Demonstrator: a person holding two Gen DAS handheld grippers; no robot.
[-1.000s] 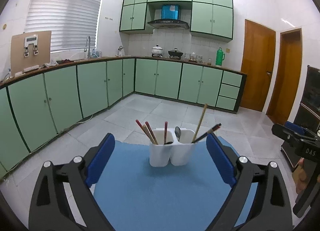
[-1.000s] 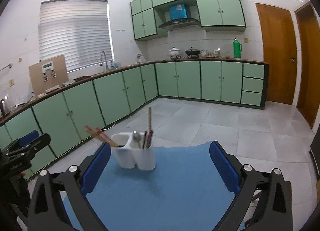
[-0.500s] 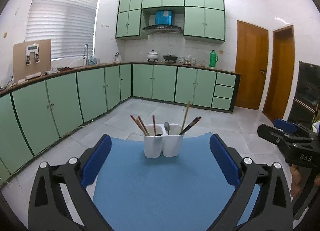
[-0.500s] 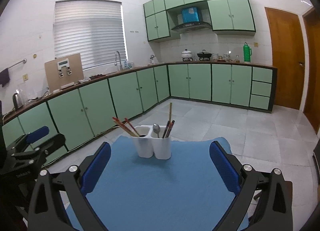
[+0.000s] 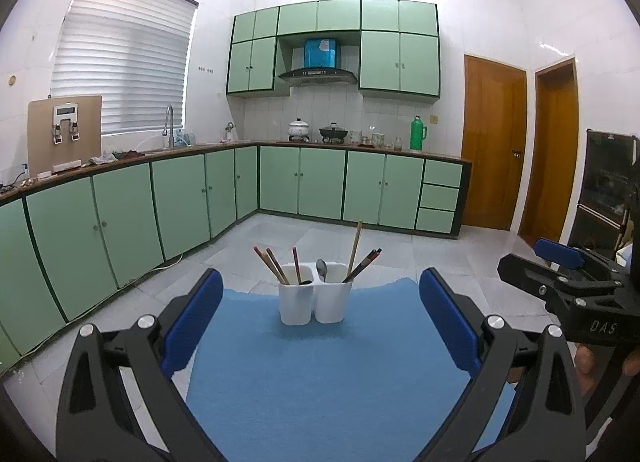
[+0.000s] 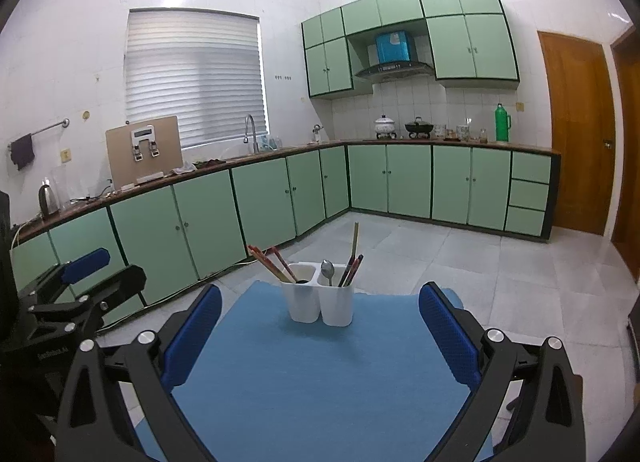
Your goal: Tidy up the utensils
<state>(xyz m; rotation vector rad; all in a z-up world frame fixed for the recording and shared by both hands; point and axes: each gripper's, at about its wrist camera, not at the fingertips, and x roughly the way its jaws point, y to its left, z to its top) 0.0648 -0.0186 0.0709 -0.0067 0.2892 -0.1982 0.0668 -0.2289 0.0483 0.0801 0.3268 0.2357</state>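
Both the left gripper [image 5: 316, 312] and the right gripper [image 6: 320, 322], its body lettered "DAS", hold fingers wide apart over the blue bench [image 5: 320, 374], beyond which the white two-compartment holder [image 5: 312, 304] stands upright, chopsticks [image 5: 272, 264] and spoon [image 5: 322, 270] pointing upward.

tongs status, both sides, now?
Left tongs: open, holding nothing.
Right tongs: open, holding nothing.
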